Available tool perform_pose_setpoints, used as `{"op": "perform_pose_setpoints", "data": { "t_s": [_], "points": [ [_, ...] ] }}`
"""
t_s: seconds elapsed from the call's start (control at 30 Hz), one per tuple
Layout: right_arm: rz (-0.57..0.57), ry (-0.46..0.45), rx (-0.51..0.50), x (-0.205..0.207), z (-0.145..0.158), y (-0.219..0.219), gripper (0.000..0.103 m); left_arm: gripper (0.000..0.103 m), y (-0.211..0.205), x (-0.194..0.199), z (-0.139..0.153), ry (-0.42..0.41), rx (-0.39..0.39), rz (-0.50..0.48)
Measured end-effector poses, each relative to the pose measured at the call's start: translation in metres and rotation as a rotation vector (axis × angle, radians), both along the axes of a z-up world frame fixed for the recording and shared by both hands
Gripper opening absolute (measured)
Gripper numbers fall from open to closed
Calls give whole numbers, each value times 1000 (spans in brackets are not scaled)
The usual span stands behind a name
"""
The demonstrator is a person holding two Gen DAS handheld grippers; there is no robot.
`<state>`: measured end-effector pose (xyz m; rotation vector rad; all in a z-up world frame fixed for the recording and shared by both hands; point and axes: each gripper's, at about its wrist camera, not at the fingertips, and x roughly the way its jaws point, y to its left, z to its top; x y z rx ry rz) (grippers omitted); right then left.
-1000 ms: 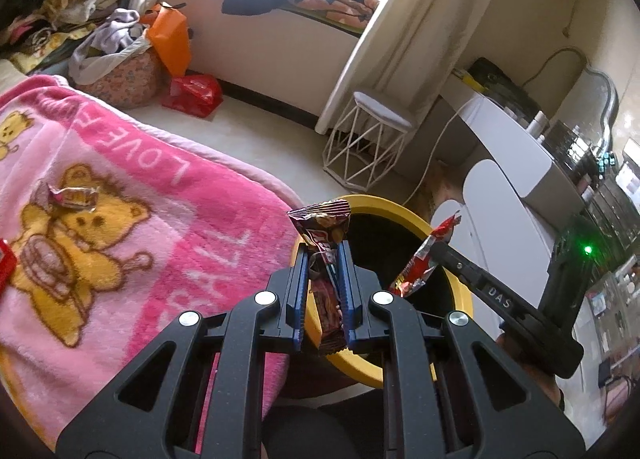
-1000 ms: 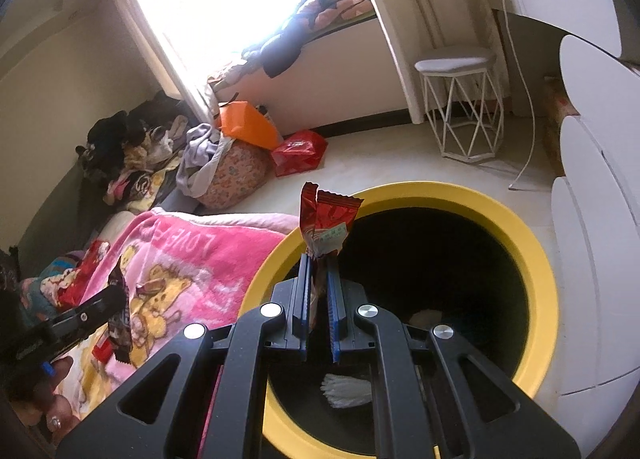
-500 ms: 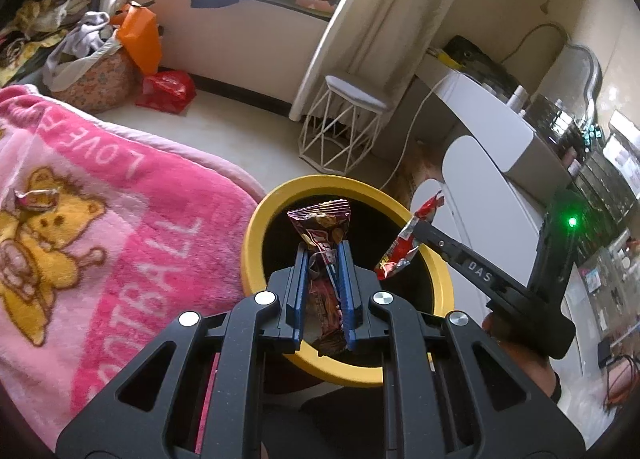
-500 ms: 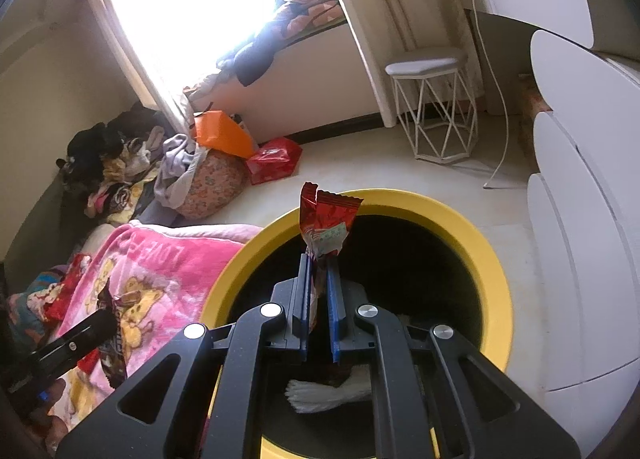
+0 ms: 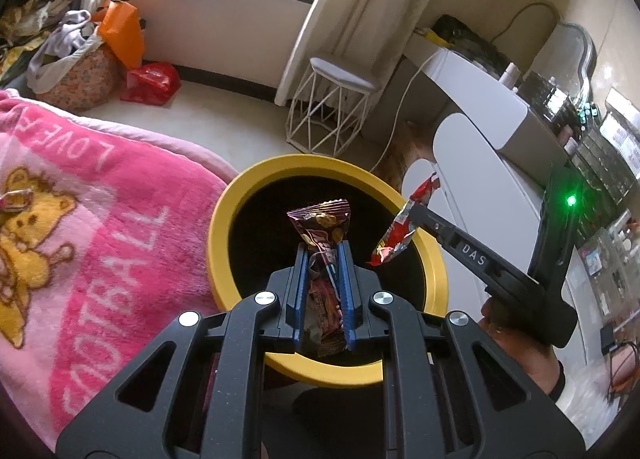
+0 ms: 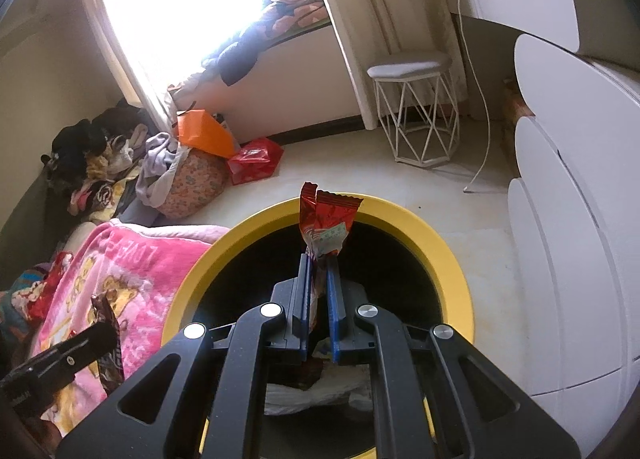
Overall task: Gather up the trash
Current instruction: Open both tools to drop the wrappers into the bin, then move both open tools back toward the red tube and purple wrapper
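Both hands are loaded and parked over the bin point(image 5: 224, 215), so this looks like the drop-off part of the trash run. The left gripper point(image 5: 323, 259) is clamped tight on a dark brown wrapper point(image 5: 322, 225), which sticks up from the blue pads right above the black mouth of the bin. The right gripper point(image 6: 318, 271) is pinched on a red wrapper point(image 6: 328, 225), also out over the opening, with the wrapper's top edge lined up against the far yellow rim in its own view. There's already some crumpled white stuff at the bottom of the bin. Seems to me the next thing is just letting go: open each pair of fingers while the wrappers hang inside the rim so they fall in and don't catch on the yellow edge. Not done after that though, since there's at least one more candy wrapper point(image 5: 16, 199) sitting on the pink blanket point(image 5: 100, 227) beside the bin.
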<state>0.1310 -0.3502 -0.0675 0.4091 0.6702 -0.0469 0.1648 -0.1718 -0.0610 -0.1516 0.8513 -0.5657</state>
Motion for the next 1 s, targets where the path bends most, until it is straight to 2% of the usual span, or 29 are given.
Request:
{"op": "perform_pose_setpoints", "data": {
  "t_s": [0.43,0.63,0.7,0.73,0.87,0.93,1.0],
  "points": [
    [-33,13,25,-4,-6,-18,9,11,-25,6,-19,37,27,-55],
    [-19,23,36,-4,-10,-20,11,14,-29,9,-23,52,19,-60],
    [-23,28,40,-4,-11,-21,17,25,-29,9,-24,54,19,-60],
    [-27,29,41,-4,-11,-22,23,27,-28,9,-24,56,17,-58],
    [-34,26,42,-6,-8,-22,36,58,-25,6,-20,38,21,-36],
    [-37,21,43,-7,-7,-22,43,68,-23,5,-18,27,21,-28],
    [-40,16,45,-8,-5,-22,46,85,-20,4,-15,18,25,-14]
  ]
}}
